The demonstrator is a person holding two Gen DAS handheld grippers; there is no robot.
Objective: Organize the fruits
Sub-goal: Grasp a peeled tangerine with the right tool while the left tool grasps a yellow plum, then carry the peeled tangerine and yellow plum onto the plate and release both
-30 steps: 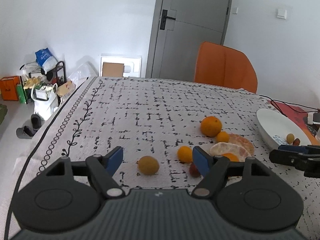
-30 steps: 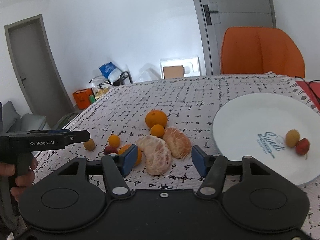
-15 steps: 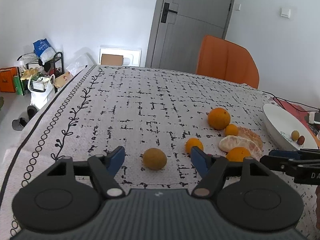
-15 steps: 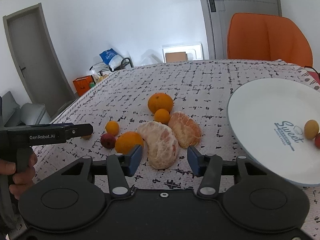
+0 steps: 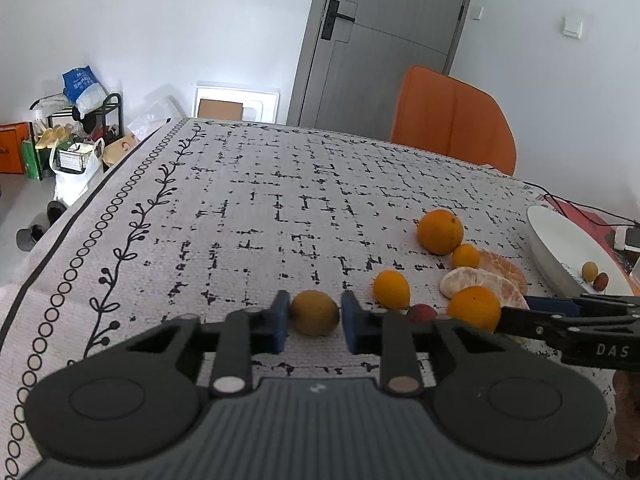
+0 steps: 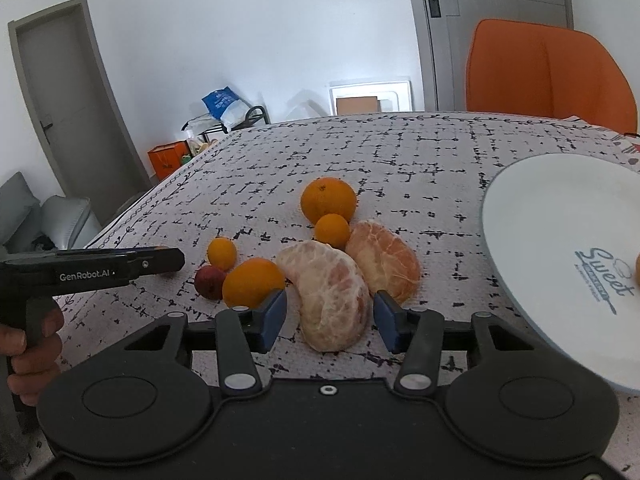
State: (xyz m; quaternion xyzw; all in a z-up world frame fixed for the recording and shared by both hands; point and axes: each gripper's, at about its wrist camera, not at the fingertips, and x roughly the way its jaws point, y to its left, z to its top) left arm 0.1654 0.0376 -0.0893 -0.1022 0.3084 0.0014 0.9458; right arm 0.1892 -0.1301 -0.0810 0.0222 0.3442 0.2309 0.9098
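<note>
My left gripper (image 5: 314, 322) has closed around a small yellow-brown fruit (image 5: 315, 312) that rests on the tablecloth; the pads sit at its two sides. My right gripper (image 6: 330, 320) is open, its jaws either side of a peeled citrus piece (image 6: 330, 292) without touching it. A second peeled piece (image 6: 384, 260), a big orange (image 6: 328, 199), three smaller oranges (image 6: 252, 282) (image 6: 332, 230) (image 6: 221, 253) and a red fruit (image 6: 209, 282) lie close by. The white plate (image 6: 560, 240) stands at the right; in the left wrist view it holds two small fruits (image 5: 595, 276).
An orange chair (image 5: 452, 120) stands at the table's far edge. Cables and a red item (image 5: 580, 212) lie behind the plate. The patterned tablecloth (image 5: 260, 200) stretches to the left. Bags and a rack (image 5: 72, 136) stand on the floor.
My left gripper has moved forward and narrowed its jaws onto the yellow-brown fruit. My right gripper has moved forward and left, so the peeled piece now lies between its jaws.
</note>
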